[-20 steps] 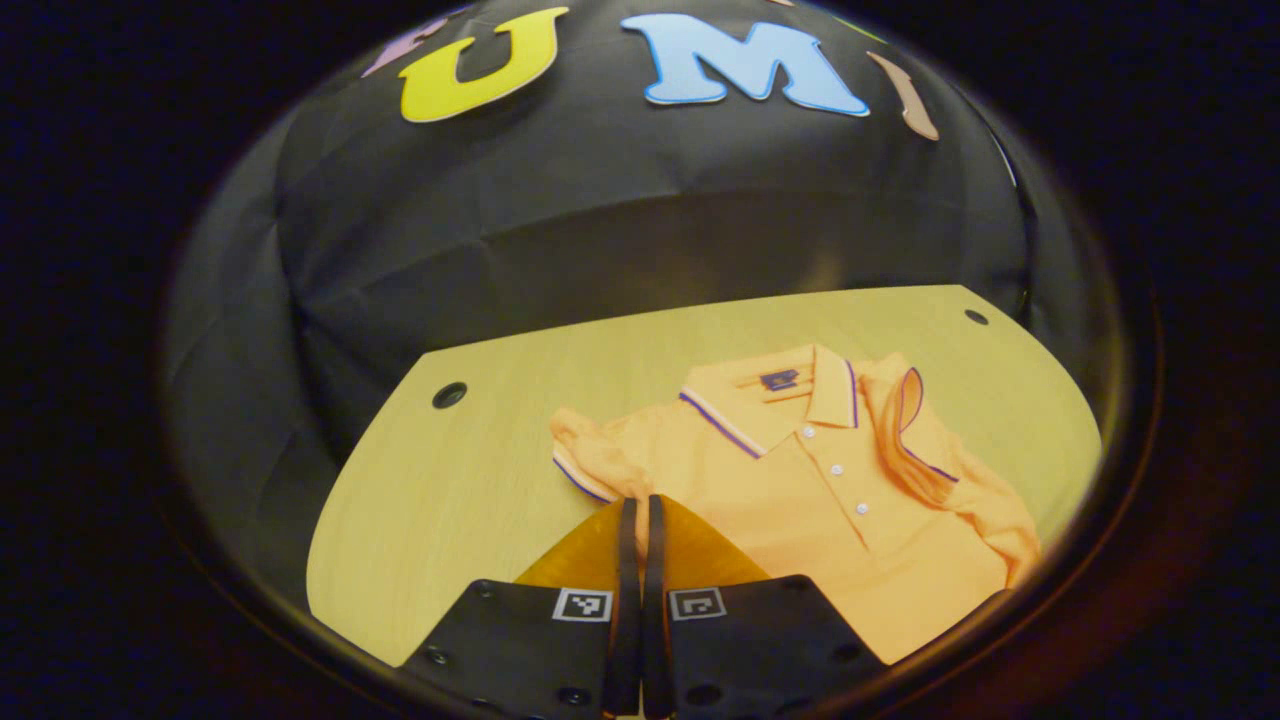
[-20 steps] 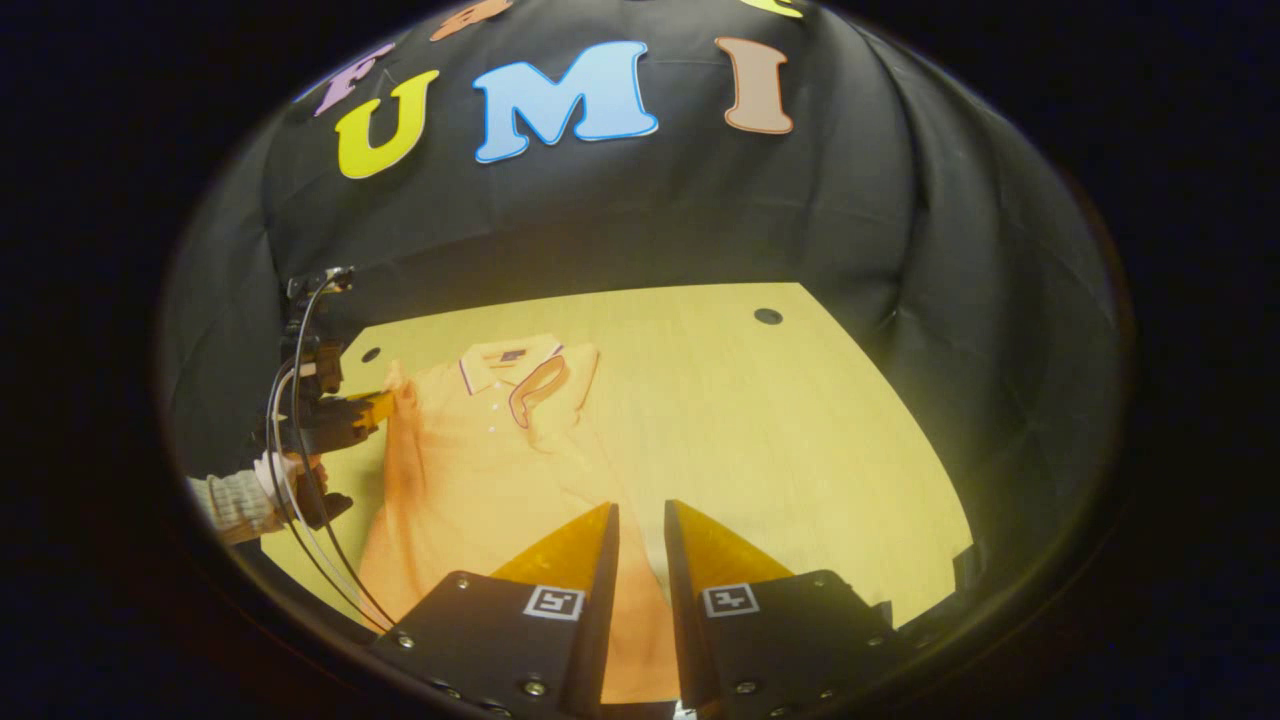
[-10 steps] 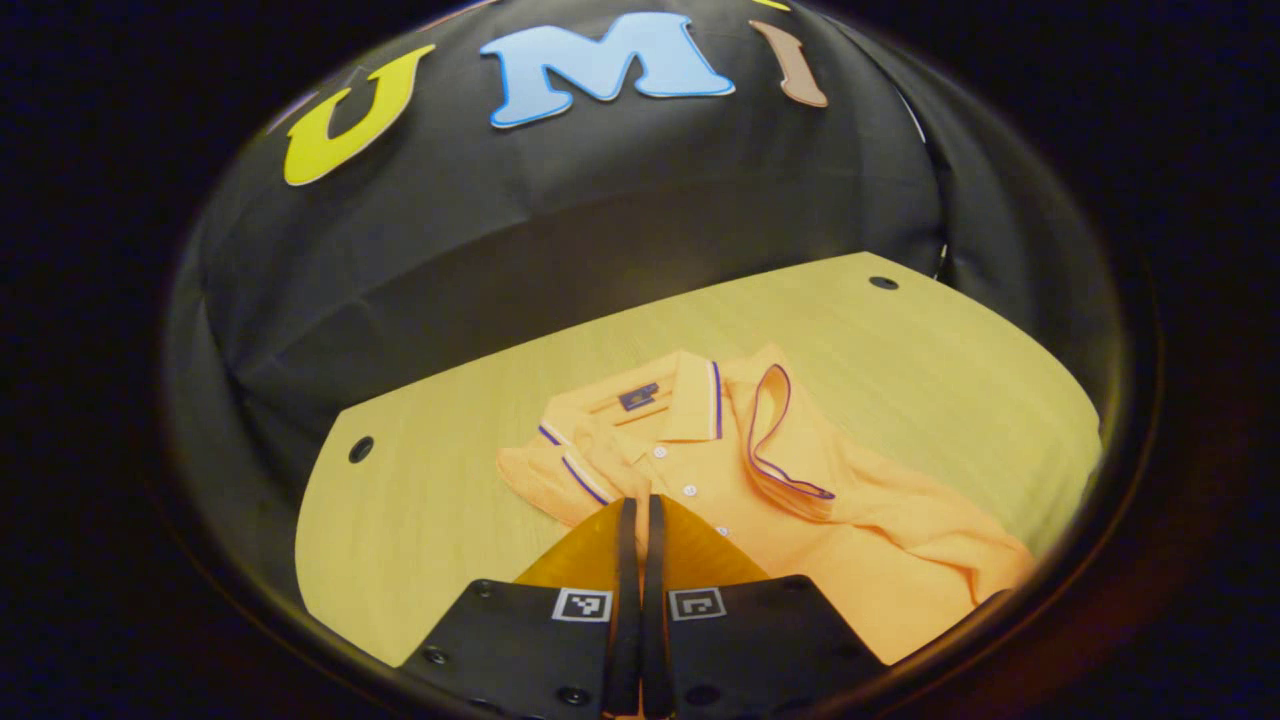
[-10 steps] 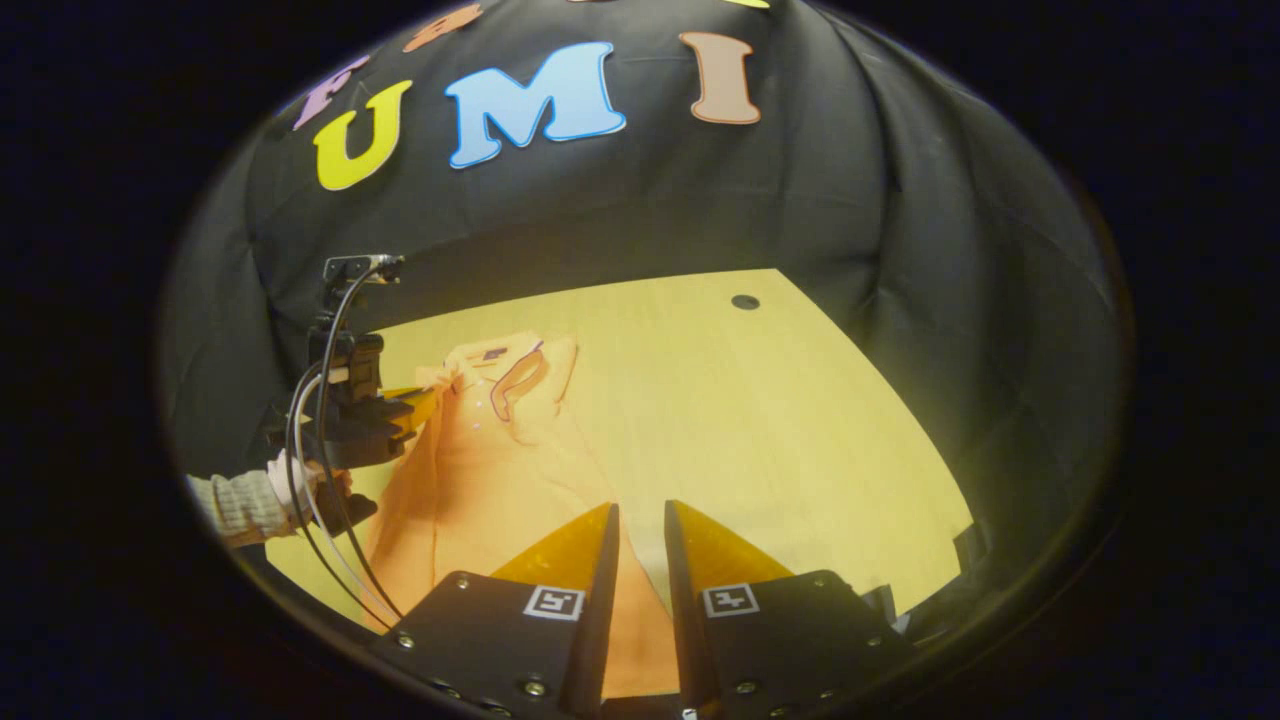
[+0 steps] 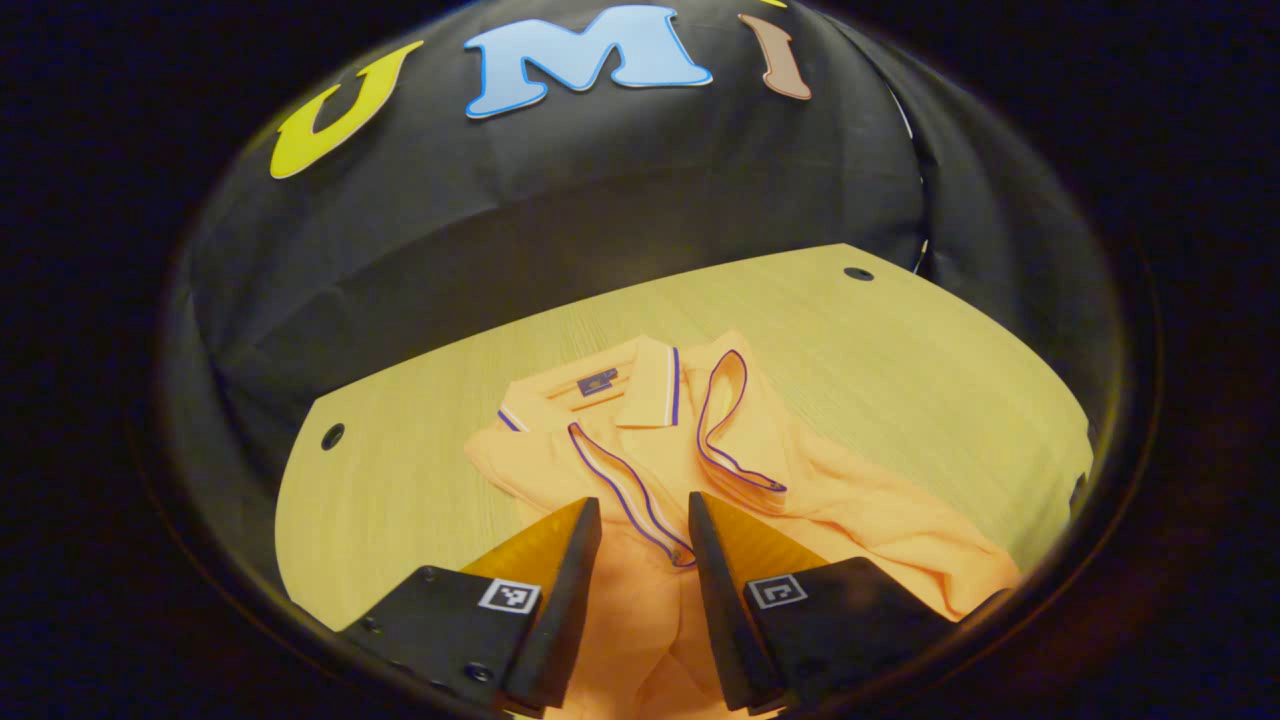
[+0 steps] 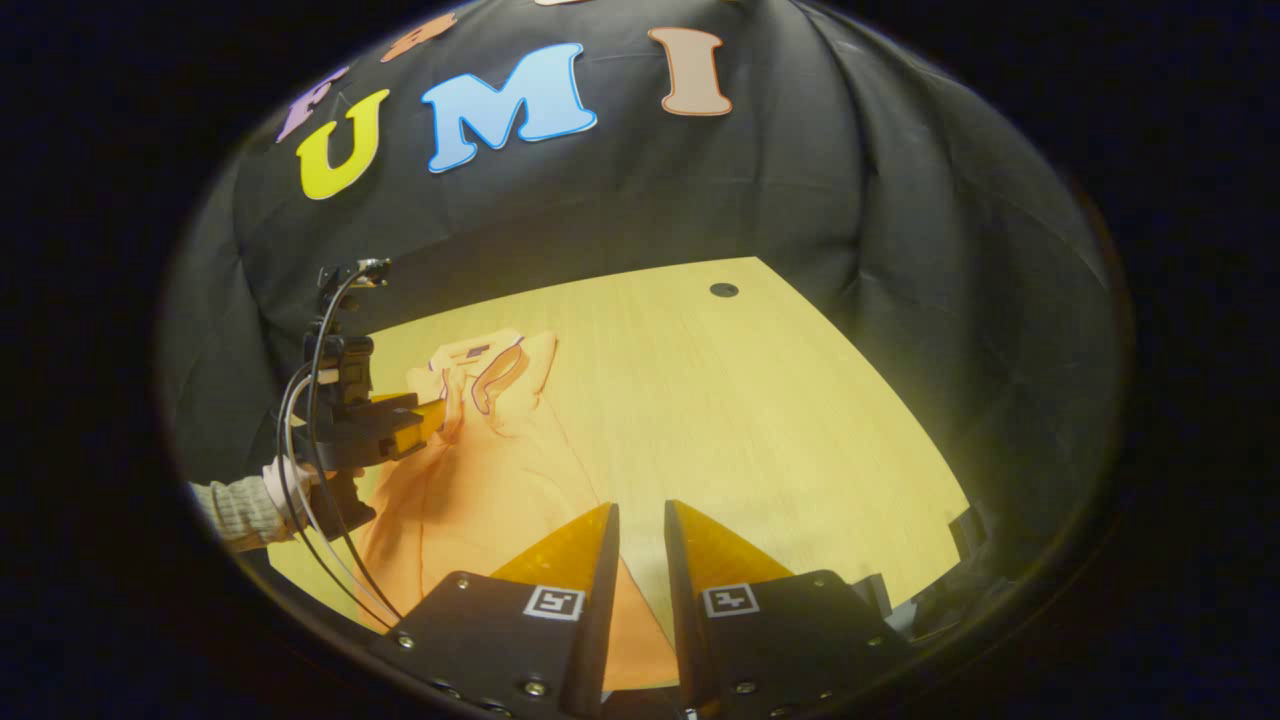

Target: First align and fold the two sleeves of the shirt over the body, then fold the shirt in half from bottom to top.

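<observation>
Between your left gripper's (image 5: 640, 525) jaws, which stand apart with nothing in them, lies the orange shirt (image 5: 760, 480), flat on the desk (image 5: 400, 480). Its near sleeve's striped cuff (image 5: 625, 490) runs up from the gap toward the collar (image 5: 640, 385), and the other sleeve (image 5: 735, 430) is folded onto the body just beyond the far jaw. Past the collar the desk holds a dark round hole (image 5: 858, 273), with another hole (image 5: 332, 436) off the near jaw's side. Your right gripper (image 6: 640, 555) hangs over the shirt's lower edge (image 6: 500, 510), jaws narrowly parted and touching no cloth. Well beyond its near jaw you see your other hand (image 6: 285, 480) holding the left gripper over the shirt, cables (image 6: 320, 400) looping from it
</observation>
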A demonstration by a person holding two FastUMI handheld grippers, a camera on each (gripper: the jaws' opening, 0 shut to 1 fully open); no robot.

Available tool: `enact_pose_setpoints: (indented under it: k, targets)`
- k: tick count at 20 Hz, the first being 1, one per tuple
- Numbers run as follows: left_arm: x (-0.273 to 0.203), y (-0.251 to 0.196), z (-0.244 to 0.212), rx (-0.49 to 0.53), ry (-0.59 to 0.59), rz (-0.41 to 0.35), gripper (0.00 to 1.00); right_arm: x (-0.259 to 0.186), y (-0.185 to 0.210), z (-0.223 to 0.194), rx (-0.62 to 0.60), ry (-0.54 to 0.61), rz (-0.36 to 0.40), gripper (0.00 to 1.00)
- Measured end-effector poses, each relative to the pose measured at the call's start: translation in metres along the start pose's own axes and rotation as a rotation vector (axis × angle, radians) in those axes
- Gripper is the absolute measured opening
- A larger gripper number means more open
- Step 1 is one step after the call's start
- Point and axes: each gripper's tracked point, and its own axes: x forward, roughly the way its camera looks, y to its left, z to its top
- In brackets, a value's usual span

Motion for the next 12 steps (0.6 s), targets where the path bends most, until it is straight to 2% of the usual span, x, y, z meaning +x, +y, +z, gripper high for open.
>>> enact_pose_setpoints:
  k: [2,3,4,9,12]
  targets:
    - [-0.009,0.001,0.000,-0.015,-0.004,-0.003,0.80,0.001,0.000,-0.002,-0.003,0.004,0.008,0.29]
    - [-0.014,0.003,0.000,-0.026,-0.007,0.000,0.77,0.001,-0.001,-0.003,-0.006,0.005,0.012,0.29]
    - [-0.021,0.004,0.000,-0.043,-0.012,0.002,0.82,0.002,-0.001,-0.004,-0.009,0.005,0.016,0.28]
    - [-0.061,0.019,-0.013,-0.119,-0.022,0.011,0.84,0.008,-0.001,-0.015,-0.018,0.030,0.044,0.29]
    - [-0.090,0.029,-0.042,-0.128,0.001,0.029,0.83,0.015,0.000,-0.027,-0.030,0.065,0.059,0.29]
